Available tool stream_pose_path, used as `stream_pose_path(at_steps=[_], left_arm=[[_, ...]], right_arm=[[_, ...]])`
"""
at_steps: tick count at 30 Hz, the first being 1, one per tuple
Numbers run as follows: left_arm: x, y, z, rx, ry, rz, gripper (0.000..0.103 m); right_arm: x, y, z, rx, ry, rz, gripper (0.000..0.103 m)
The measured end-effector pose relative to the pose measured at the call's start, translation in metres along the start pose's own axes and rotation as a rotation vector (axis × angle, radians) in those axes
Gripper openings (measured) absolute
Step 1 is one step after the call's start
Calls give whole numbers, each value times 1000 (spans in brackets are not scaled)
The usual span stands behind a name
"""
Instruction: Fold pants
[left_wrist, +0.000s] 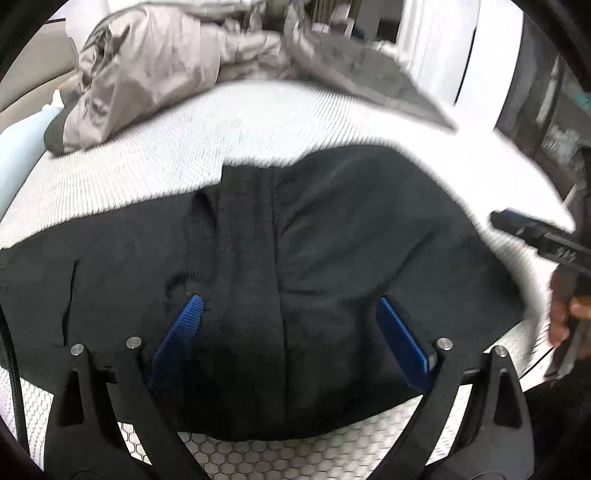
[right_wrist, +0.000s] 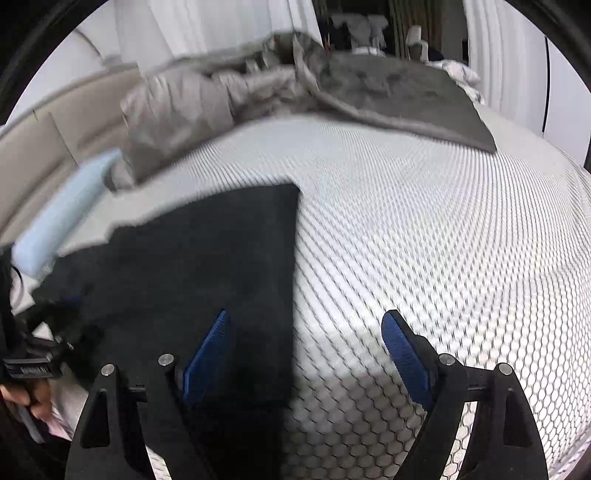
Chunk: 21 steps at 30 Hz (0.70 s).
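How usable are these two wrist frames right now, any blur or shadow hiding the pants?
Left wrist: pants read as a nearly black mass, their right edge smeared. Right wrist: motion blur streaks the mattress cover and grey blanket; a shadow darkens the cover by the pants. Both show fisheye bending.

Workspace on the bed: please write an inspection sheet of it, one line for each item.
Surface: white honeycomb-textured mattress cover, mostly bare on the right.
Job's things: black soft fabric pants, lying flat, straight edge in the right wrist view.
Clutter: crumpled grey shiny quilt; grey flat blanket; pale blue pillow.
Grippers: left tool open over the pants; right tool open, astride the pants' edge; neither holds anything.
Cables: black cord at the left edge.
Surroundings: white curtains, beige headboard.
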<state>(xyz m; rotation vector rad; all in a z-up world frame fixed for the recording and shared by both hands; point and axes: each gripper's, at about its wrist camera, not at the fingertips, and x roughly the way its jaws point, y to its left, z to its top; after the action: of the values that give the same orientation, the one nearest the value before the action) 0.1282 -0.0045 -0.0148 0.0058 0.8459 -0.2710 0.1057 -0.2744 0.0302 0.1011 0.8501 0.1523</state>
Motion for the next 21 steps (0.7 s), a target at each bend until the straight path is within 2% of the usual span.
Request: stream_pose_path(at_steps=[2, 5, 8, 9, 10, 12, 14, 18, 21], left_arm=[[-3, 1, 11, -10, -17, -11, 95], [12, 2, 32, -17, -11, 25, 94], [52, 1, 49, 14, 82, 52, 90], [63, 2, 48, 19, 123, 66, 85], [70, 7, 48, 17, 140, 71, 85], [73, 16, 47, -14, 147, 38, 86], [71, 23, 49, -37, 143, 37, 89], [59, 38, 53, -84, 106, 109, 89], [43, 45, 59, -100, 45, 84, 89]], right_arm=[[0, 9, 8, -3, -5, 48, 86], [12, 36, 19, -55, 31, 90, 86], [38, 68, 22, -142, 97, 119, 86], [47, 73, 22, -168, 122, 119, 86], [61, 79, 20, -203, 153, 110, 86], [78, 88, 11, -290, 201, 37, 85], [78, 85, 8, -340, 185, -47, 85], [74, 53, 16, -277, 173, -138, 86], [64, 36, 21, -192, 163, -70, 86]])
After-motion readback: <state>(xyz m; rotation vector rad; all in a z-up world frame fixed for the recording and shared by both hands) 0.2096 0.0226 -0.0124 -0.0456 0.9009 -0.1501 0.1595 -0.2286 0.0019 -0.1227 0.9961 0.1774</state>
